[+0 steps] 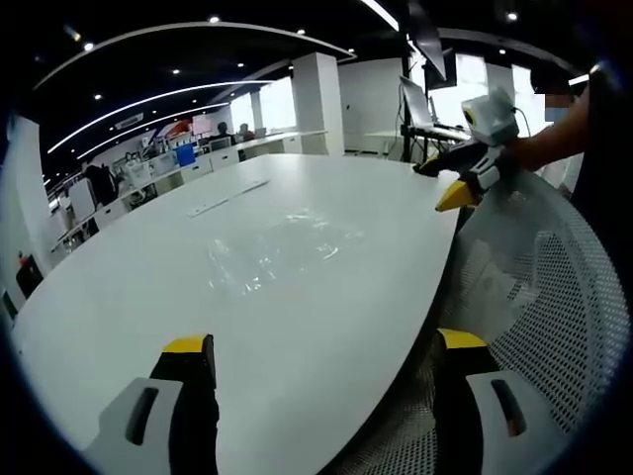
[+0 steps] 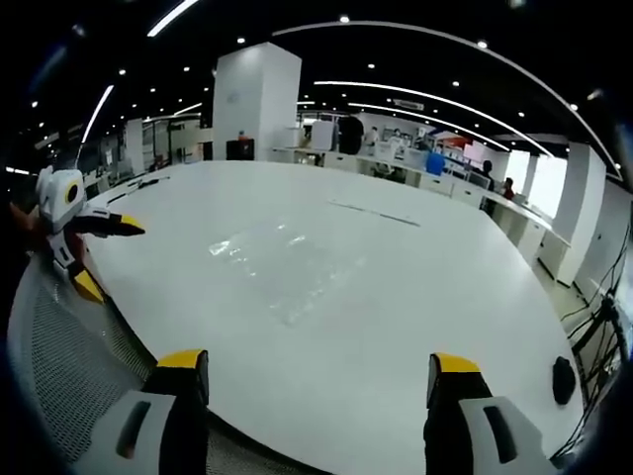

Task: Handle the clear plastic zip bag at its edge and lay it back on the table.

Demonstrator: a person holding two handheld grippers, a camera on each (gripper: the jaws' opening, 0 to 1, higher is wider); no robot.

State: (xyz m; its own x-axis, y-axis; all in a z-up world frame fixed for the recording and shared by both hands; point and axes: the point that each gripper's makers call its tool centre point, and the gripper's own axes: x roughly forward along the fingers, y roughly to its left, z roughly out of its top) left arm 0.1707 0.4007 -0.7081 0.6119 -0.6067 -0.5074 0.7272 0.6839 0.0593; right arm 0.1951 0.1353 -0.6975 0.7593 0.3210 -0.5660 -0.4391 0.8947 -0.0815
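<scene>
Setting: a large white counter (image 1: 297, 327) in an open office, with a mesh chair (image 1: 554, 297) at its edge.
Bag: a clear zip bag (image 1: 287, 242) lies flat on the counter, ahead of both grippers and apart from them; its long axis runs roughly across the counter.
Left gripper (image 1: 326, 351): fingers spread wide, holding nothing, at the near edge of the counter.
Right gripper (image 2: 321, 371): fingers spread wide, empty, also at the edge.
Nearer gripper: hard to tell; my guess is the left.
</scene>
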